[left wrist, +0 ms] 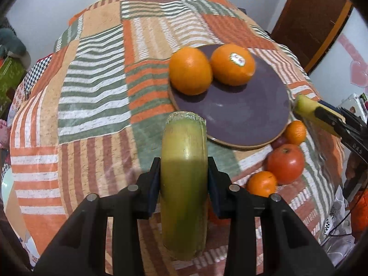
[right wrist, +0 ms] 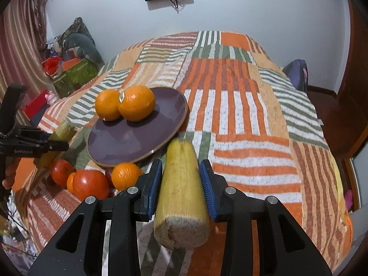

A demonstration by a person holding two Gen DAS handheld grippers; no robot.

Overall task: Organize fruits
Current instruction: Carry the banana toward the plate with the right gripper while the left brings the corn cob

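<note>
two stalk pieces in hand, plate half filled

the left tongs (left wrist: 184,172) are clenched on a green stalk piece (left wrist: 184,184) at the lower centre of the left view. the right tongs (right wrist: 180,184) grasp a yellow stalk piece (right wrist: 181,195) at the lower centre of the right view. a dark plate (left wrist: 248,117) sits on the striped bedspread (left wrist: 96,92), which looks to cover a bed, with two large oranges (left wrist: 191,71) touching each other on its far side.

judging by the task, each piece should go down on the bare near half of the plate, lowered flat so it cannot roll into the oranges, one hand at a time.

loose fruit (right wrist: 92,184) crowds the plate's near rim: red round ones and small oranges. a reddish fruit behind them is mostly hidden. what the stalk pieces are is hard to tell, and motion blurs the yellow one.
</note>
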